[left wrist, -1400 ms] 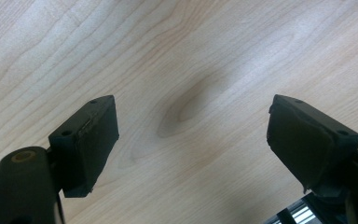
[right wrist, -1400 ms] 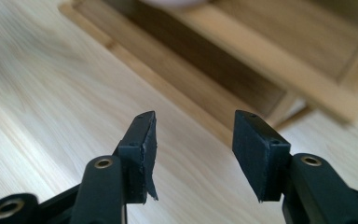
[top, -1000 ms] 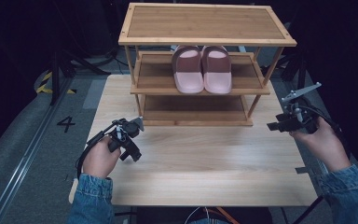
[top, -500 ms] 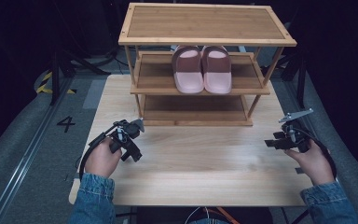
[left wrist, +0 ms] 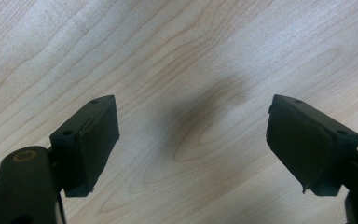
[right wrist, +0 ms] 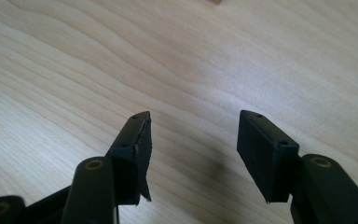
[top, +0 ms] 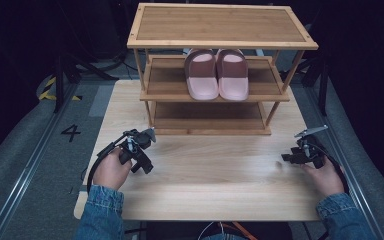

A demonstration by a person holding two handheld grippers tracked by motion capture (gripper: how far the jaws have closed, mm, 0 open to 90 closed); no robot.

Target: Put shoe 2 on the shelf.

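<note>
Drawn back toward the person's side of the table, the right gripper (top: 291,156) now sits low near the right edge, lower and closer in than a second ago, while the left gripper (top: 141,150) has barely shifted on the left. Both rest close above the bare wooden table (top: 215,175), each in a hand with a denim sleeve (top: 100,212) at the near edge. Seen from its own camera, the left gripper (left wrist: 193,140) has its jaws spread wide over wood grain with nothing between them; the right gripper (right wrist: 193,149) is likewise parted, though less widely, and empty. Beyond them, at the far side of the table, stands a three-tier bamboo shoe rack (top: 220,45). A pair of pink slippers (top: 217,74) sits side by side on its middle shelf, toes toward the person, well apart from both grippers; the top and bottom shelves carry nothing. Judging by the slippers set squarely on the shelf and both tools withdrawn and empty, the placing appears finished and the hands are settling at rest. Should more work follow, the next move would call for a long forward reach under the top board, jaws open, to approach a slipper at its edge without knocking the rack's posts.
</note>
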